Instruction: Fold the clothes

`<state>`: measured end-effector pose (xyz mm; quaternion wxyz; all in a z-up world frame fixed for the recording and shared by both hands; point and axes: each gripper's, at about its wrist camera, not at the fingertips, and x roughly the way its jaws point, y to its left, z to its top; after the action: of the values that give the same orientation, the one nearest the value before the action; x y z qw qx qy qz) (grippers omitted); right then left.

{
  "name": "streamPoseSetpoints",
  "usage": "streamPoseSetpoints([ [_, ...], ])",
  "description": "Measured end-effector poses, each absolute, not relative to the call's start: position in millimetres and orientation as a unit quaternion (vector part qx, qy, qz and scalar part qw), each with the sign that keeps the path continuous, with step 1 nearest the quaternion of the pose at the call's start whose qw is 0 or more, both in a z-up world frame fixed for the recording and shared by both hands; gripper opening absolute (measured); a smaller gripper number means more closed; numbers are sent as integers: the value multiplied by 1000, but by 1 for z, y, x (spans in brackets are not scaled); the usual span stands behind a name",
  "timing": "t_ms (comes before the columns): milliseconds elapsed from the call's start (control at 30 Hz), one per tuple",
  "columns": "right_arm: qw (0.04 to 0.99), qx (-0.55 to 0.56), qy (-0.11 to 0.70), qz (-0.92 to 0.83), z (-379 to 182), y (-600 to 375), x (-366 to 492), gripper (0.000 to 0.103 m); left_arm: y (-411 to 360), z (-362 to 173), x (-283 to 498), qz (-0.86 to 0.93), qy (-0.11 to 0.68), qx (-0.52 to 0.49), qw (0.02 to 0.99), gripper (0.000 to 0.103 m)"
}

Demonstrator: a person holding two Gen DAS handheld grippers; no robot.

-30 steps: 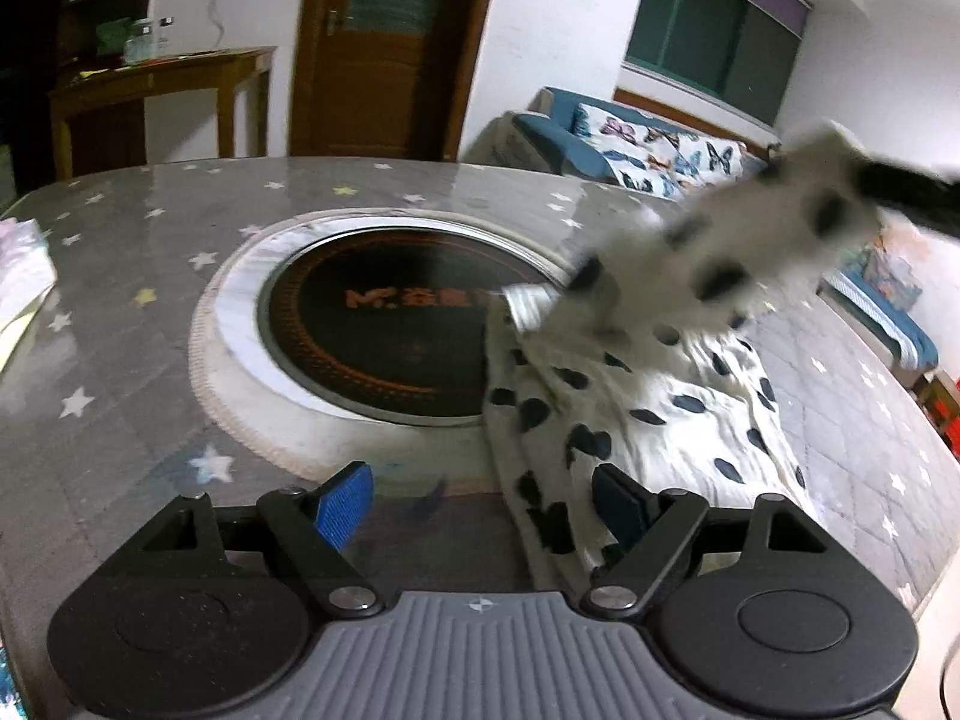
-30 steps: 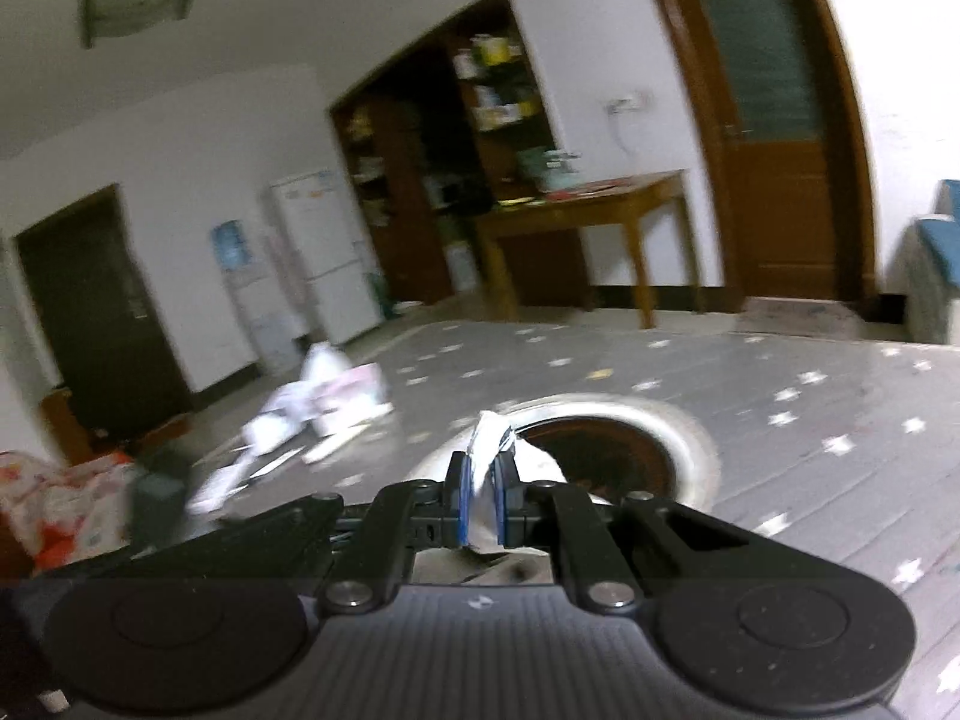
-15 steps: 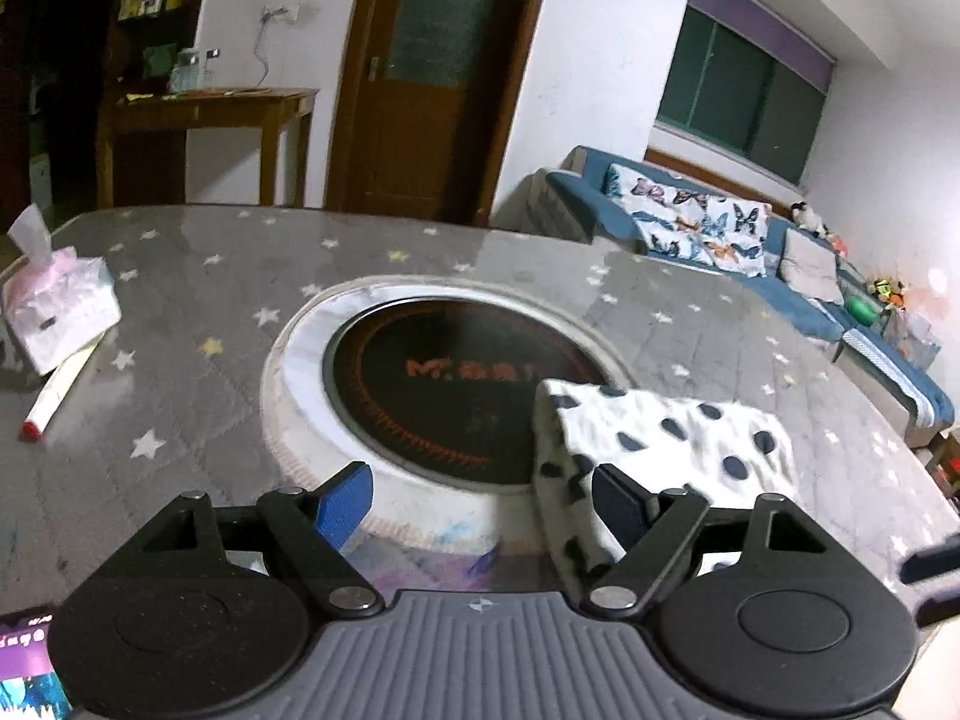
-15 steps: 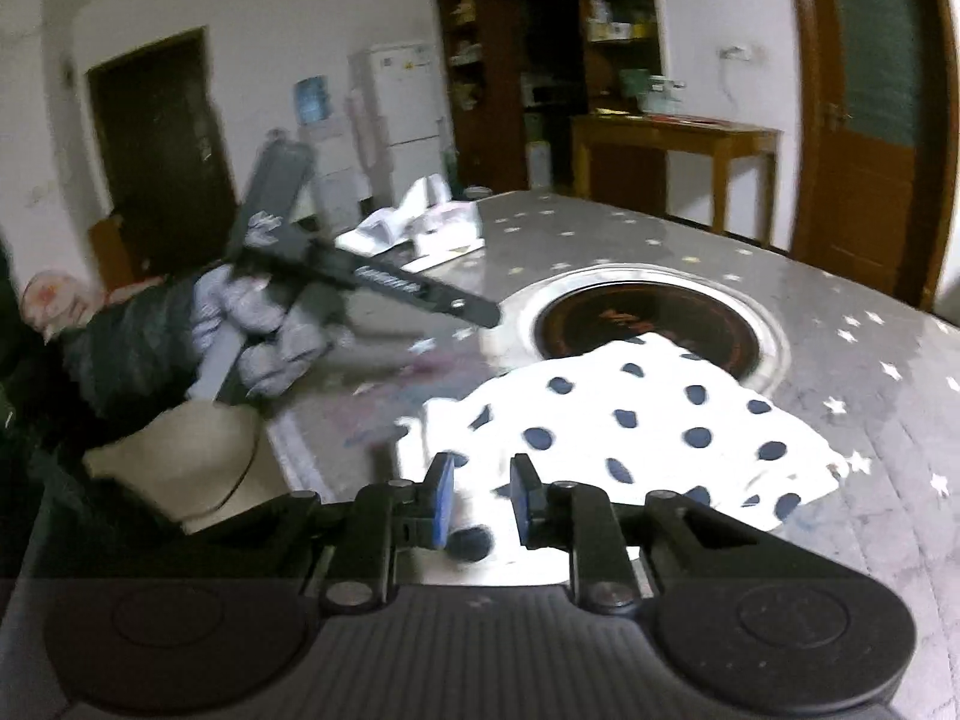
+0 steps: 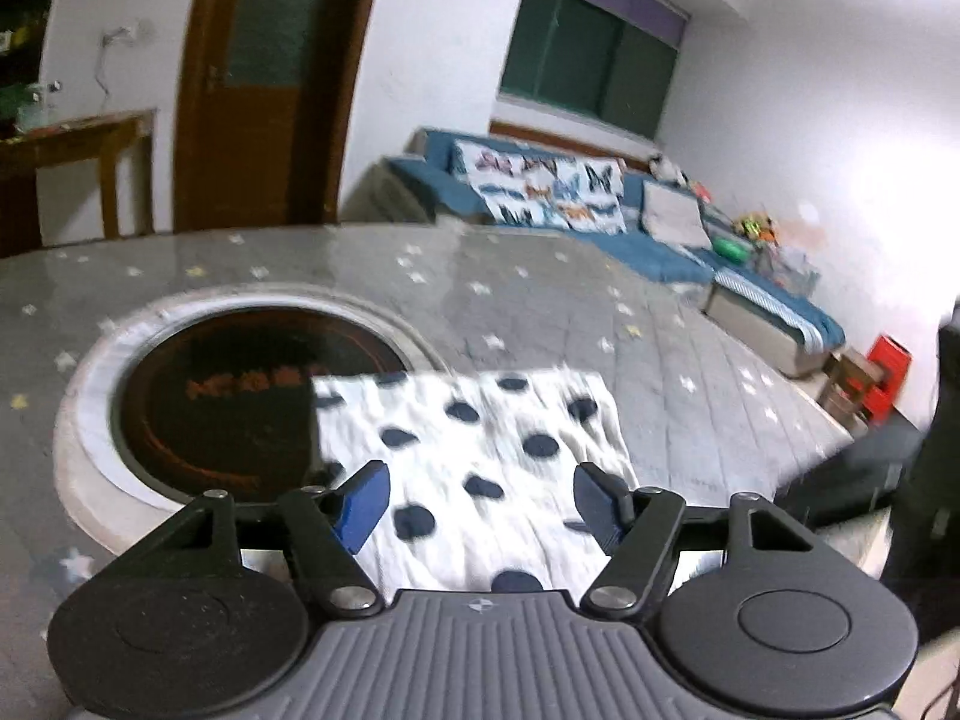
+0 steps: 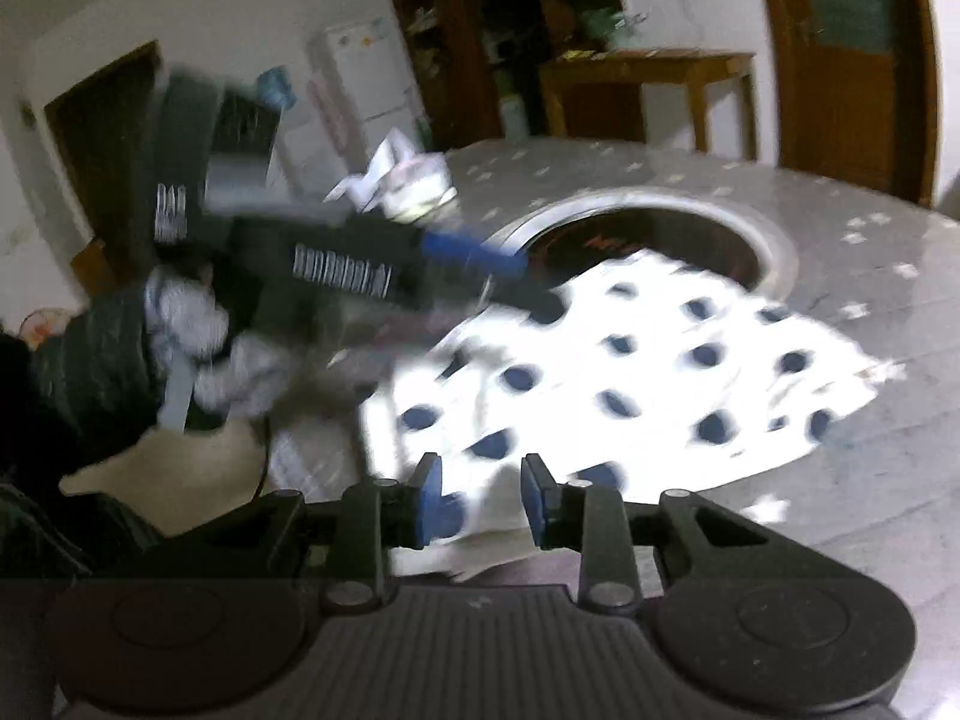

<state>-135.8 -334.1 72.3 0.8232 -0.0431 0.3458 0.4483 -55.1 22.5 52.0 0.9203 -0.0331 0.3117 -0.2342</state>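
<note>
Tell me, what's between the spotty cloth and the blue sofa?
In the left wrist view, only bare starry tabletop lies between the spotty cloth and the blue sofa; nothing else sits on that stretch.

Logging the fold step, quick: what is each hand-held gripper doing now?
Left hand-held gripper: open, holding nothing, above the white dark-dotted cloth.
Right hand-held gripper: open, nothing held.

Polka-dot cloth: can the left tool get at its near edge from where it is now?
Probably yes. The left tool is open, with the polka-dot cloth lying flat on the table directly between and beyond its fingers. Nothing lies between them; the right tool, also open, sits off to the side.
</note>
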Motion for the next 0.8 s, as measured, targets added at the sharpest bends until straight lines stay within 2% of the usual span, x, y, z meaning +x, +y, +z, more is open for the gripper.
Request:
streamPoseSetpoints([
  [100,854,-28,326,404,83,-354,-120,33,18,43,-57,-248,327,-29,911,70],
  [267,893,-18,304,333,86,-358,-77,34,11,37,-66,-259,333,-14,907,70],
  [600,902,-21,354,246,31,-348,-14,31,13,26,-67,-258,348,-13,901,70],
  [800,904,-38,339,258,47,-338,-10,32,17,29,-68,-260,343,-22,902,72],
])
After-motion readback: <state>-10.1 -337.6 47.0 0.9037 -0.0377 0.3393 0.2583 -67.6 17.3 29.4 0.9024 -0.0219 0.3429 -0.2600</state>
